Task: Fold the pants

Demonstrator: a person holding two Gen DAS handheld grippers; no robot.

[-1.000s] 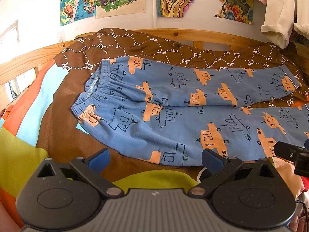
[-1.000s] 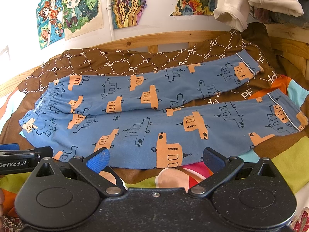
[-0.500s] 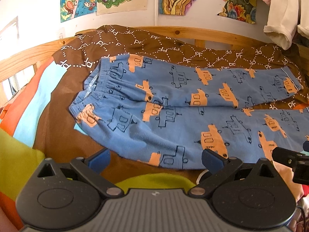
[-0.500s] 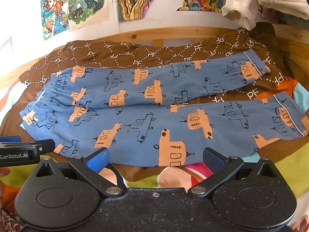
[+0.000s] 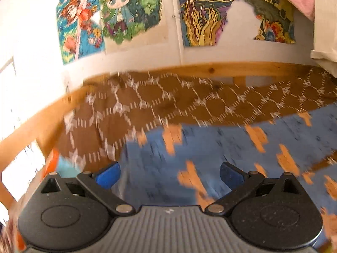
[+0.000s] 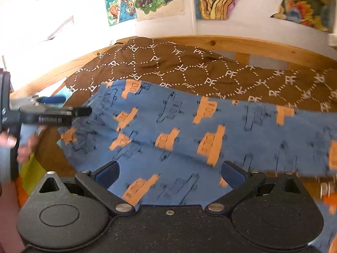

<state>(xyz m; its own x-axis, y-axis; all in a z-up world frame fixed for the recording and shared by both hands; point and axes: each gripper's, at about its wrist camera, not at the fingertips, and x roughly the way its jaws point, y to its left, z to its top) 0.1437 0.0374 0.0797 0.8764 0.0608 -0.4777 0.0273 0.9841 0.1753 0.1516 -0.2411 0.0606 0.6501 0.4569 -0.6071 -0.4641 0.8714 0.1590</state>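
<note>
Blue pants (image 6: 189, 130) with orange car prints lie spread flat on a brown patterned blanket (image 6: 168, 63), waistband to the left. In the blurred left wrist view the pants (image 5: 210, 151) fill the lower right. My left gripper (image 5: 169, 174) is open above the waistband's far corner, nothing between its fingers. From the right wrist view that same left gripper (image 6: 69, 107) reaches in from the left over the waistband, held by a hand (image 6: 25, 145). My right gripper (image 6: 170, 174) stands open low over the near pant leg, holding nothing.
A wooden bed rail (image 6: 231, 42) runs behind the blanket, below a white wall with colourful drawings (image 5: 130, 10). Clothes hang at the upper right (image 5: 324, 31). Yellow-green and orange bedding (image 6: 31, 175) shows at the near left.
Both grippers have moved forward and left over the pants, now much closer to the waistband end. The left wrist view has tilted up and blurred. Both remain open.
</note>
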